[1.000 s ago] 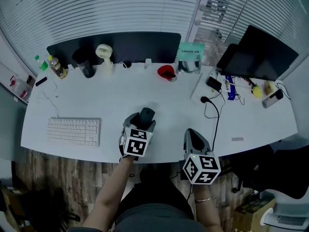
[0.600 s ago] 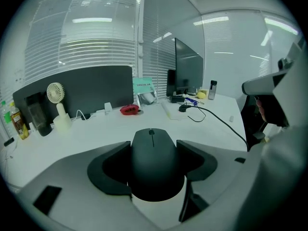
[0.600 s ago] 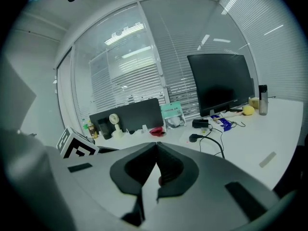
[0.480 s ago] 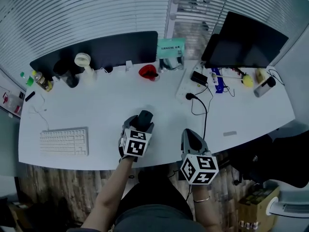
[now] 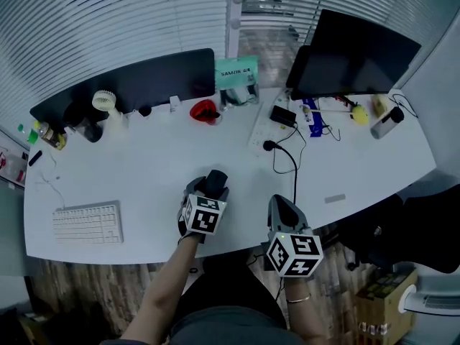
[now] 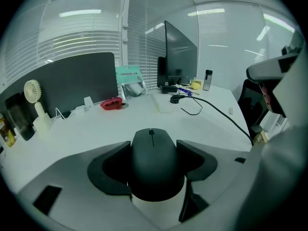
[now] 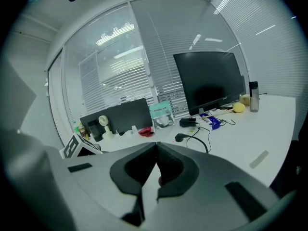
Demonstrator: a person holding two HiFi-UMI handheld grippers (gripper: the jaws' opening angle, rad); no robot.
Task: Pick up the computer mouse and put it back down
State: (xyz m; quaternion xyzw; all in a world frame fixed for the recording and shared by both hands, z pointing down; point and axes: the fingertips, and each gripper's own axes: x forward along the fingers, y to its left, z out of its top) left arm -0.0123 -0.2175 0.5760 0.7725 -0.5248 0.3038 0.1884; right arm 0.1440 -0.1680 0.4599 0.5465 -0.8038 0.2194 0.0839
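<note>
— Mouse [image 6: 154,160]? Where?
— Clamped between the jaws of the left gripper [image 5: 210,187]. Black, scroll wheel pointing away. Over the near part of the white desk [image 5: 144,167], close to its front edge. Resting there or lifted: hard to tell.
— And the right gripper [image 7: 156,163]?
— Clenched on nothing, jaws pressed together. Just right of the left one, at the desk's front edge.
— Anything else near the mouse?
— Off to the left, a white keyboard [image 5: 88,223], well apart from it. Ahead and to the right, a black cable [image 5: 291,165] curling across the desk to a plug.
— Farther back?
— A red thing [image 5: 204,111] and a small white fan [image 5: 105,102], both in front of a dark panel [image 5: 154,77]. A green box [image 5: 237,71] at the panel's right end. Right of that, a dark monitor [image 5: 359,49], with a yellow thing [image 5: 359,111] and a bottle [image 5: 385,123] near its foot. Behind everything, window blinds [image 5: 108,20].
</note>
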